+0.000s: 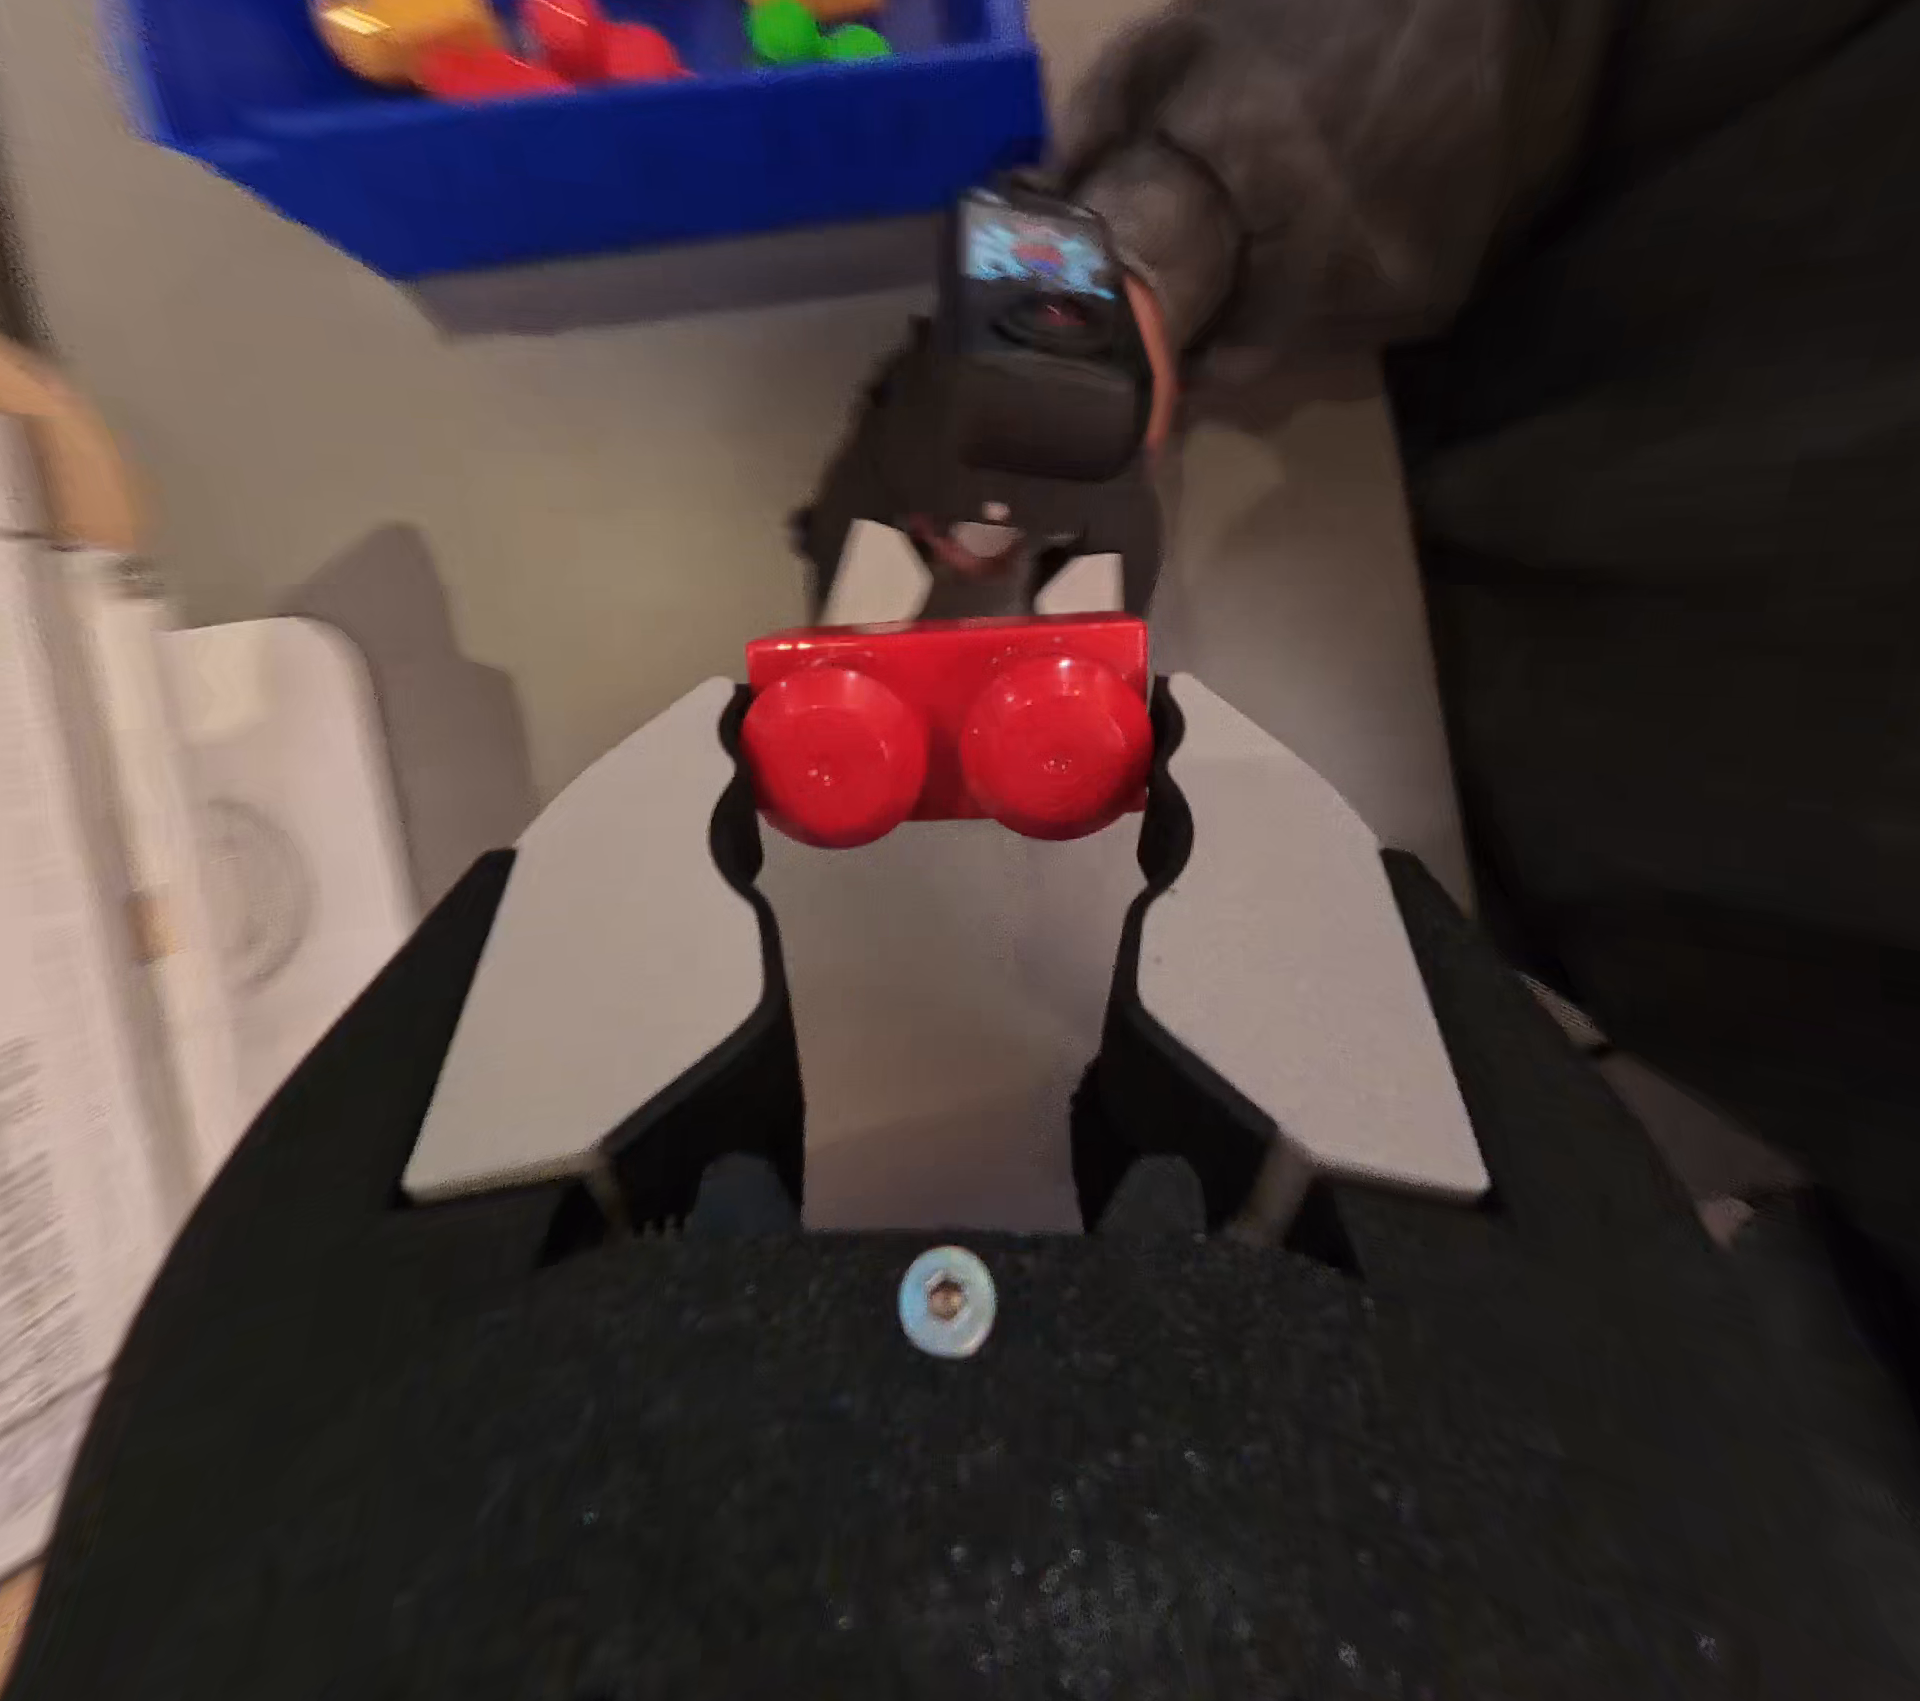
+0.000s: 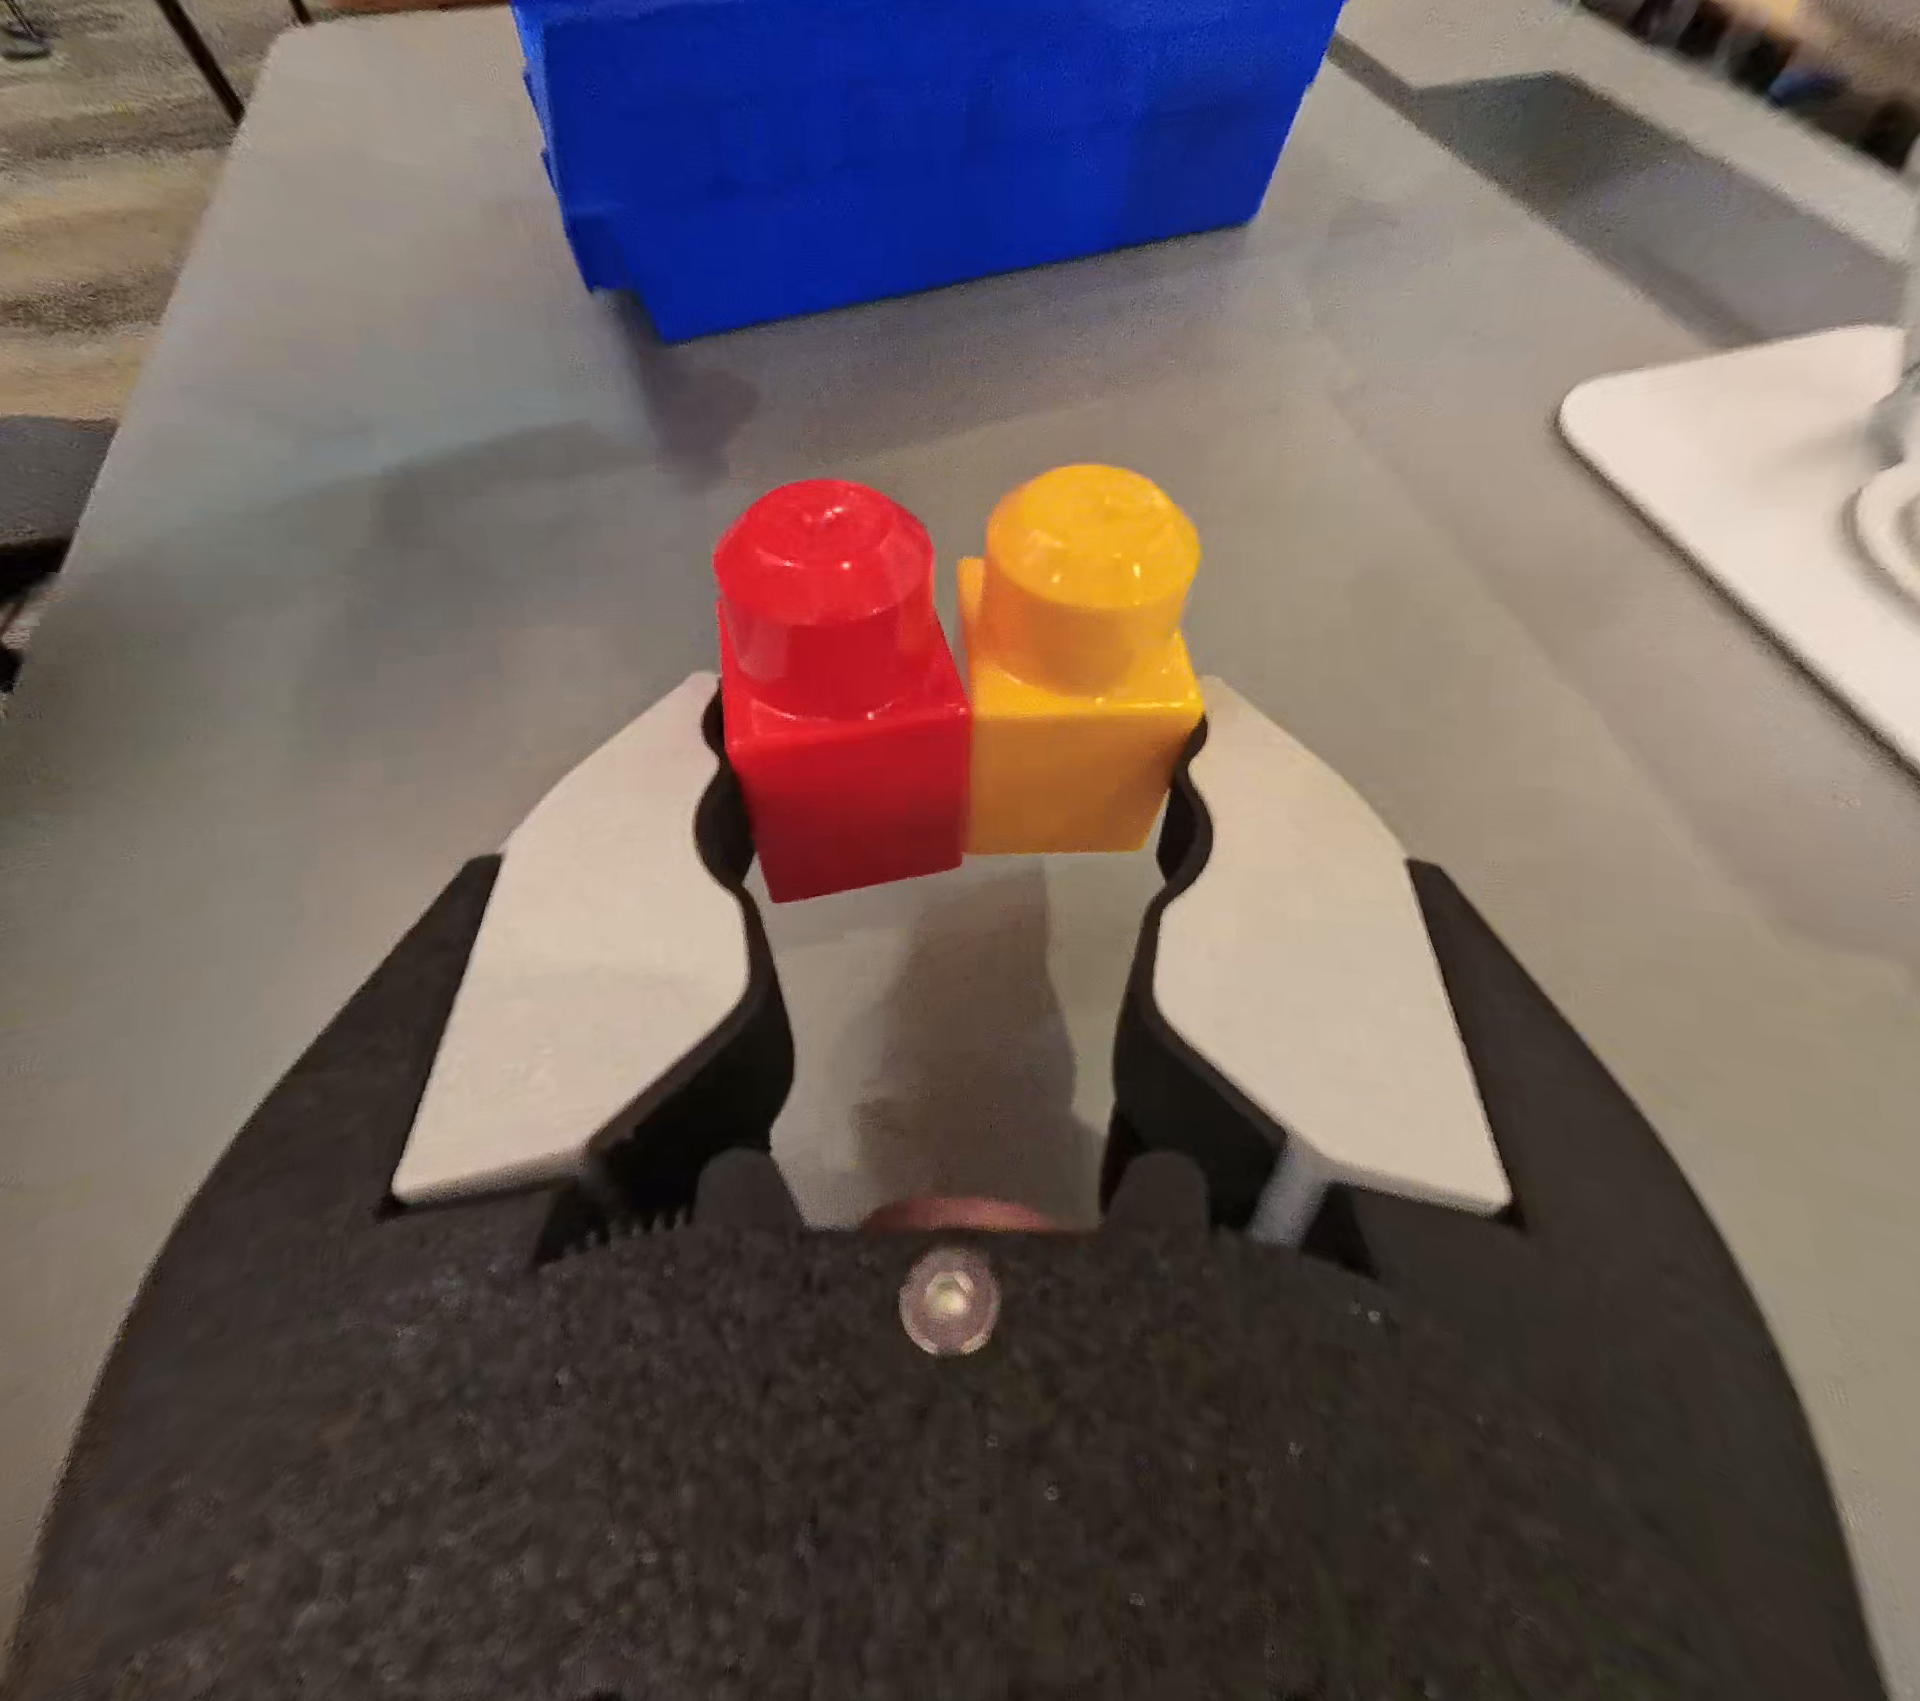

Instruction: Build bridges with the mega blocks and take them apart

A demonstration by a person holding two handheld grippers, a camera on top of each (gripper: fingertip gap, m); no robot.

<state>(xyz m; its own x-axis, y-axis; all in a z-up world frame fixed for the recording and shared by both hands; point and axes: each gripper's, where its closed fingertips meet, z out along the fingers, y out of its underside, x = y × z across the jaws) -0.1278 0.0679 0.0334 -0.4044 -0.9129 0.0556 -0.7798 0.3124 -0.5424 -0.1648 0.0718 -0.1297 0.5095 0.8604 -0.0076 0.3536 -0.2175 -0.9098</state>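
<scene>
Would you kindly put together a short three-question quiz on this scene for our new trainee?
1. True or false: the left hand-held gripper holds a red two-stud block.
2. Which colours are the two one-stud blocks that the right hand-held gripper holds side by side?
3. The blue bin is: A) on the grey table, B) held in a gripper, C) on the floor.

Key:
1. True.
2. Red one-stud block and yellow one-stud block.
3. A.

Glossy plastic red block
</scene>
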